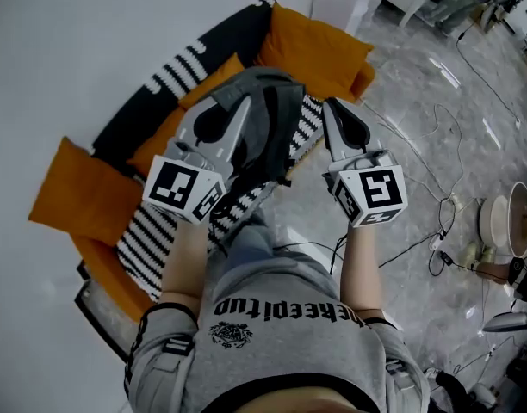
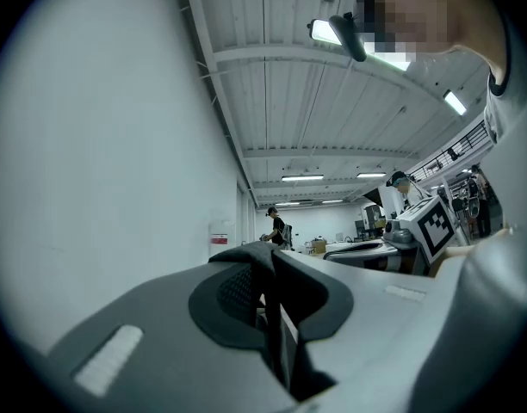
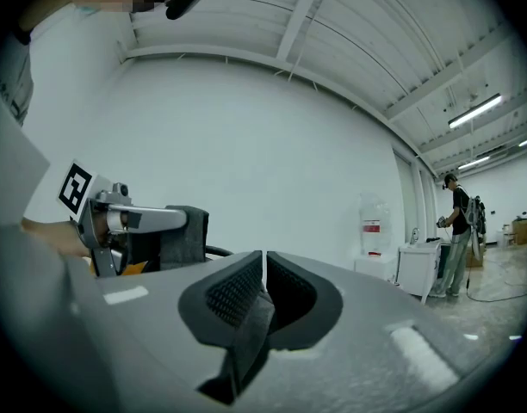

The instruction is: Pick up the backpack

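Fingers [image 1: 232,126] of the left gripper [image 1: 244,101] reach toward the top of the frame in the head view and sink into the dark grey backpack [image 1: 276,119]. The bag hangs at centre frame over a sofa [image 1: 233,24] with orange cushions and a striped blanket [image 1: 160,231]. Its long axis runs from upper centre down toward the lower left, alongside that gripper. The right gripper [image 1: 332,108] stands just beside the bag's right edge, with blanket showing in the gap lower down, so the bag lies to its left and the left gripper is the nearer one. In the left gripper view the jaws are pressed together on a fold of dark bag fabric, which rises over their tips and drops between the pads. In the right gripper view the jaws are almost together, with a thin slit at the top. A strip of grey webbing, most likely a strap [image 3: 246,325] of the bag, is pinched lower down and trails toward the lower left. Its run back to the bag cannot be seen. Most of the weight probably hangs from the left side, so a level lift would need both grippers to rise together.
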Available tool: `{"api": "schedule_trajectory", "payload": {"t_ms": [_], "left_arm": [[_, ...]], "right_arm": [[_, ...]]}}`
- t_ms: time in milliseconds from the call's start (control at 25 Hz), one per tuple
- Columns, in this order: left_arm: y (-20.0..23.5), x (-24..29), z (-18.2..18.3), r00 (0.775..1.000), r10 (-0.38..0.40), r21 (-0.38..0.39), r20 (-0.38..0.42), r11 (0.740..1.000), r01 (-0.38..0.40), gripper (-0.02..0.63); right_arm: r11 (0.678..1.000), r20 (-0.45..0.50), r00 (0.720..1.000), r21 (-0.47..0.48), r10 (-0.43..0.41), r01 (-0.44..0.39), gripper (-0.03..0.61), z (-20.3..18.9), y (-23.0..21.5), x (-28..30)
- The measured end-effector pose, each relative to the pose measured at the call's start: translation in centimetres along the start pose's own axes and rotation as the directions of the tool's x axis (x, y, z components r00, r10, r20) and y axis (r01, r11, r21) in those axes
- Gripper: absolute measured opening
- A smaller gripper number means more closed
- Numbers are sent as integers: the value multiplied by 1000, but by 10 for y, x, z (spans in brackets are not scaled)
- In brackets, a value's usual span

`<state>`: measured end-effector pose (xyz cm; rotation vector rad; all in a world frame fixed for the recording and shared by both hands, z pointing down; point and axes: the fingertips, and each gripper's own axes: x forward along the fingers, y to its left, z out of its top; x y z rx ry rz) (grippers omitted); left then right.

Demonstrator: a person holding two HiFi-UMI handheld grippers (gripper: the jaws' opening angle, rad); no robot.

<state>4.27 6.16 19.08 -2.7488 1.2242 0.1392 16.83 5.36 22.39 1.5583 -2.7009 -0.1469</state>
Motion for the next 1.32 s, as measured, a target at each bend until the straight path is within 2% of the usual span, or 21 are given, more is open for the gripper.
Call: {"api": "schedule_trajectory", "payload": {"t_ms": [200, 520, 960, 1320], "left_arm": [[-8, -5, -13, 1000, 25, -2, -2, 1000, -25, 49], [-23, -11, 4, 998, 56, 1, -3, 998, -56, 49], [-44, -13, 8, 998, 46, 1, 43, 999, -46, 49], [-39, -13, 14, 998, 55, -10, 34, 998, -55, 49]], "right_arm": [[1000, 14, 1000, -6, 11, -11, 11, -4, -1, -11], [1000, 22, 1000, 1, -2, 2, 6, 8, -8, -32], [1000, 25, 1000, 9, -13, 12, 5, 4, -14, -55], [999, 17, 999, 15, -33, 33, 5, 0, -16, -58]]}}
